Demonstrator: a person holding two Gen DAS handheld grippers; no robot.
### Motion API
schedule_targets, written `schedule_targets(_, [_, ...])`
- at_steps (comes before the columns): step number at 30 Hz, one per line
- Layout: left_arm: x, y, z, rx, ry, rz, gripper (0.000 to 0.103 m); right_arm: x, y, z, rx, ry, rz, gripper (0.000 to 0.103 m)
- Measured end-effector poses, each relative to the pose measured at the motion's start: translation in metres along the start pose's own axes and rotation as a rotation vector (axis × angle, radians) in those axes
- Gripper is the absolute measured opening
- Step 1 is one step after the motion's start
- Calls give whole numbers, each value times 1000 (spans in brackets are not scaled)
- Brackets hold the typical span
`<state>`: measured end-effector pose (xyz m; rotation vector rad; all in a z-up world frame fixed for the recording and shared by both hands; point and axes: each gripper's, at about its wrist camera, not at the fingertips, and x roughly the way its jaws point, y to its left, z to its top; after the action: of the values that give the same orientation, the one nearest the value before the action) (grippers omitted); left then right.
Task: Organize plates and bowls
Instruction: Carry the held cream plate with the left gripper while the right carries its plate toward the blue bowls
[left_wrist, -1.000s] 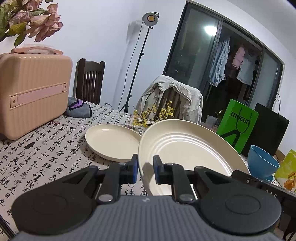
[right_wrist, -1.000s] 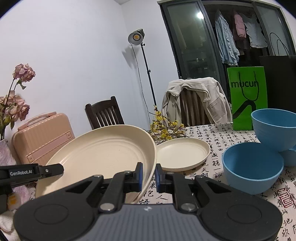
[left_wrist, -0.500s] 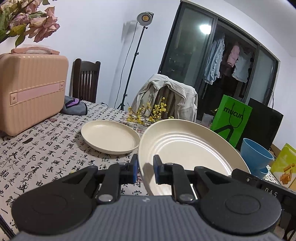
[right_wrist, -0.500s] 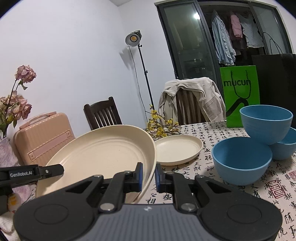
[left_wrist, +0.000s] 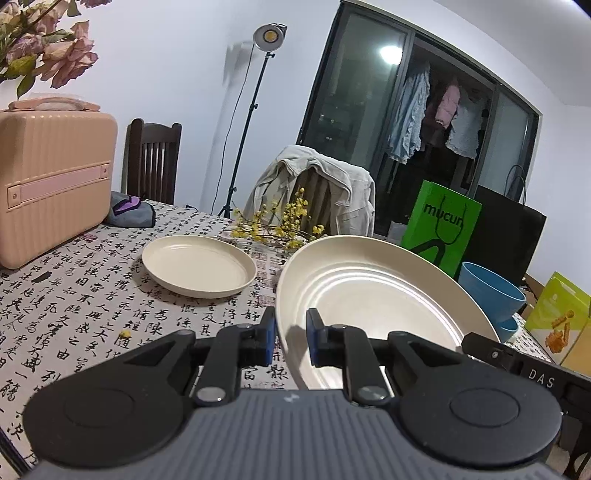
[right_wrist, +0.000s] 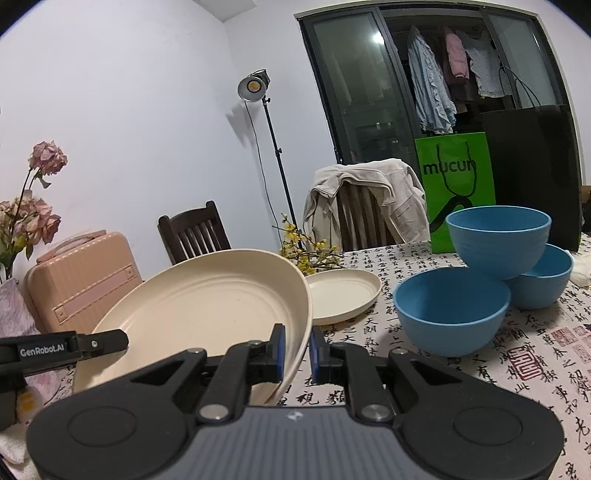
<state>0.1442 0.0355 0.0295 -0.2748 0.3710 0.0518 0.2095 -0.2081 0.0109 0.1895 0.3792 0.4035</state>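
"mucun" on green bag (right_wrist: 456, 184)

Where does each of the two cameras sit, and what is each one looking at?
Left wrist view: rides on the left tongs, facing across the table; they grip the big plate at its left rim, with the small plate ahead. The other tongs' arm shows at right.
Right wrist view: rides on the right tongs, gripping the same big plate at its right rim, with blue bowls to the right. The other tongs' arm shows at left.
Shared: both plates, green bag, lamp.
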Motion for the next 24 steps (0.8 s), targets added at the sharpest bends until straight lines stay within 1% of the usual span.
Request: schedule_targets(24, [-2, -24, -18, 30, 14, -62, 17, -27, -27, -12, 34, -11, -35, 13])
